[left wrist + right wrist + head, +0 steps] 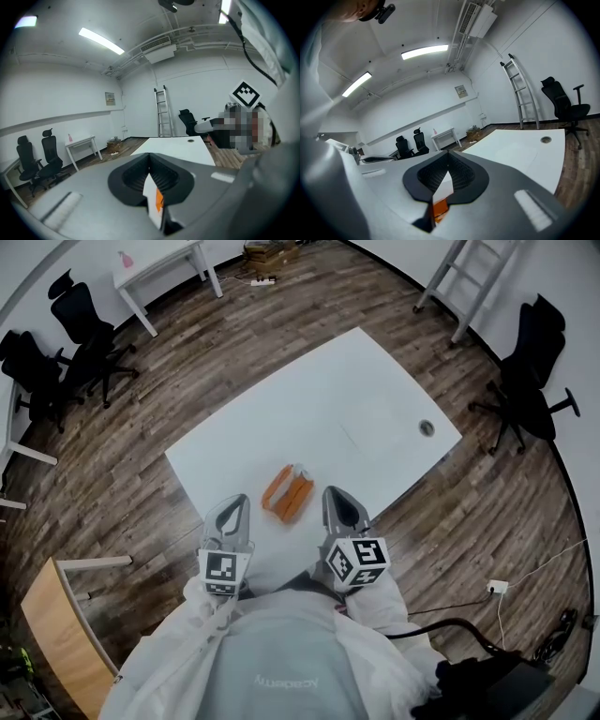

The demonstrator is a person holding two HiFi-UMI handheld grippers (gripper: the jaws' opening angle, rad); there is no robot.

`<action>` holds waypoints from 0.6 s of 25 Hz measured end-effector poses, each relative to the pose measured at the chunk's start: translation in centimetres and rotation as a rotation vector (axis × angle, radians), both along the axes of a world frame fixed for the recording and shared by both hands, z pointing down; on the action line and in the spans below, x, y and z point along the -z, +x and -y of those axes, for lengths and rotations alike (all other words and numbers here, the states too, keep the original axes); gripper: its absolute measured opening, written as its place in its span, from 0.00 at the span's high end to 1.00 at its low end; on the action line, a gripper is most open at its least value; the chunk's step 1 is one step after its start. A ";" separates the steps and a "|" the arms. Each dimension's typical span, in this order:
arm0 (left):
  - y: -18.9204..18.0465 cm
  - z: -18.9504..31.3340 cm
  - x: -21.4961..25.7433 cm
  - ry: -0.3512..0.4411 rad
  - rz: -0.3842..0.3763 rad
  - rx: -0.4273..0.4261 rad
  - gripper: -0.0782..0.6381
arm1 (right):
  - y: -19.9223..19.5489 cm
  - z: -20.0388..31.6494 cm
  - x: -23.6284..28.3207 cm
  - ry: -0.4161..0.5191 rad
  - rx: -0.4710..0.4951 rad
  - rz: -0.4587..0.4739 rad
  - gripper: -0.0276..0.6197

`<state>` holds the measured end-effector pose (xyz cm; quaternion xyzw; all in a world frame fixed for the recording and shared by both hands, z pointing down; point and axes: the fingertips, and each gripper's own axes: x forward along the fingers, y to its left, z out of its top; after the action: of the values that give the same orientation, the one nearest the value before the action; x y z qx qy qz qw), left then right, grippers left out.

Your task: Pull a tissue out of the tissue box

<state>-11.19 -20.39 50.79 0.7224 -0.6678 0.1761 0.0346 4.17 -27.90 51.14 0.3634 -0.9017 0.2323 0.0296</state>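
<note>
Approach step, by the look of it: orange-and-white tissue box (286, 493) lies untouched mid-frame on the white surface (375, 409). Left claw (233, 504) and right claw (336, 496) are both pinched shut and empty. Next move likely calls for opening one above the box.

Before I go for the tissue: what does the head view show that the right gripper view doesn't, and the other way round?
Head view only: the layout from above, with the left gripper and right gripper side by side, both short of the orange tissue box, which lies whole on the white table. Right gripper view only: its jaws closed together with nothing between them, and the ceiling lights. Both: the tissue box, just a sliver under the jaws in the gripper view, the table and the ladder.
</note>
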 end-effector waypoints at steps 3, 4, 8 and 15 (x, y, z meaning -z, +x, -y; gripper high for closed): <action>0.0 -0.2 -0.4 -0.014 -0.003 0.003 0.89 | -0.1 0.1 -0.6 -0.014 0.008 -0.010 0.95; 0.0 -0.2 -0.6 -0.018 -0.005 0.003 0.89 | -0.1 0.1 -0.7 -0.017 0.009 -0.013 0.95; -0.2 -0.3 -1.1 -0.032 -0.017 -0.002 0.89 | -0.4 0.3 -1.0 -0.017 0.012 -0.037 0.95; -0.1 0.7 -1.3 -0.021 -0.042 -0.013 0.89 | -0.3 0.8 -0.7 -0.006 0.034 -0.054 0.95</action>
<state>-11.24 -21.08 52.07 0.7299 -0.6603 0.1681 0.0548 3.84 -28.73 51.85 0.3542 -0.9059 0.2247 0.0592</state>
